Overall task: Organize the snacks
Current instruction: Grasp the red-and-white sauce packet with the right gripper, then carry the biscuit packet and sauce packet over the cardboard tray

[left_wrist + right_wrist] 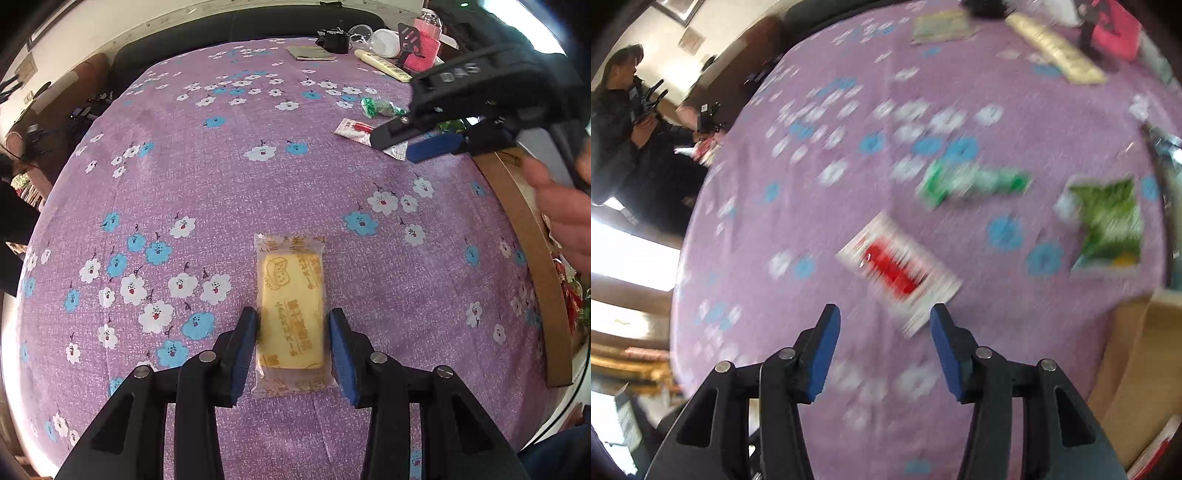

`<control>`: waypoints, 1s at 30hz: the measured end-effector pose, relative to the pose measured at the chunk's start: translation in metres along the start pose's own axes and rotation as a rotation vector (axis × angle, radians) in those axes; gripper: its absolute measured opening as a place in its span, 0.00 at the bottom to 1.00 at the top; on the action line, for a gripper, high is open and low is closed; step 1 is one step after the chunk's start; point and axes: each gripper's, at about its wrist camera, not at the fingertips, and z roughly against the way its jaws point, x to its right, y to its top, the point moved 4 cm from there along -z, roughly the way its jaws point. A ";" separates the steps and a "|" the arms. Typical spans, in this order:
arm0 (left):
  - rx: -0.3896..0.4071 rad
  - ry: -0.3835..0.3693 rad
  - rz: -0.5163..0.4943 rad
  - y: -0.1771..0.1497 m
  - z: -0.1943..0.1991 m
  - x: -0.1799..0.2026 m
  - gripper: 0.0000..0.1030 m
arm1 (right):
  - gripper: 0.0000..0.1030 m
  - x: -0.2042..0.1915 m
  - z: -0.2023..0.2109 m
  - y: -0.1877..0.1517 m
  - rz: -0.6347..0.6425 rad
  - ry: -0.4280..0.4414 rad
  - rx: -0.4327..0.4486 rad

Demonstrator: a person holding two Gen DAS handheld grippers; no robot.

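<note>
A yellow wrapped cake snack [290, 314] lies on the purple floral tablecloth [221, 177]. My left gripper [291, 332] is open, its blue pads on either side of the snack, close to it. My right gripper [884, 328] is open and empty above the cloth; the view is blurred. A red-and-white packet [899, 269] lies just ahead of its fingers. That packet [354, 131] also shows in the left wrist view beside the right gripper [413, 146]. A green candy wrapper [971, 181] and a green packet [1108, 225] lie further ahead.
A cardboard box [532, 236] with snacks inside stands at the table's right edge, also in the right wrist view [1137, 350]. At the far side are a long yellow pack [382, 64], a pink bottle [426, 37], a black object [336, 38]. People stand at left [620, 122].
</note>
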 end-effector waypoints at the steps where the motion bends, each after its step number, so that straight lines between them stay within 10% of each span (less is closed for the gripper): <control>1: 0.000 0.001 0.001 0.000 0.000 0.000 0.41 | 0.48 -0.001 0.003 0.000 0.008 -0.019 0.014; 20: 0.014 0.006 -0.001 -0.002 0.000 -0.001 0.39 | 0.52 -0.022 -0.030 0.024 0.298 -0.259 0.060; 23: 0.020 0.006 -0.001 -0.003 0.001 -0.001 0.39 | 0.33 -0.023 -0.028 0.020 0.281 -0.252 0.054; 30: 0.028 0.001 0.014 -0.003 0.001 -0.001 0.35 | 0.27 -0.025 -0.013 -0.002 0.183 -0.245 0.072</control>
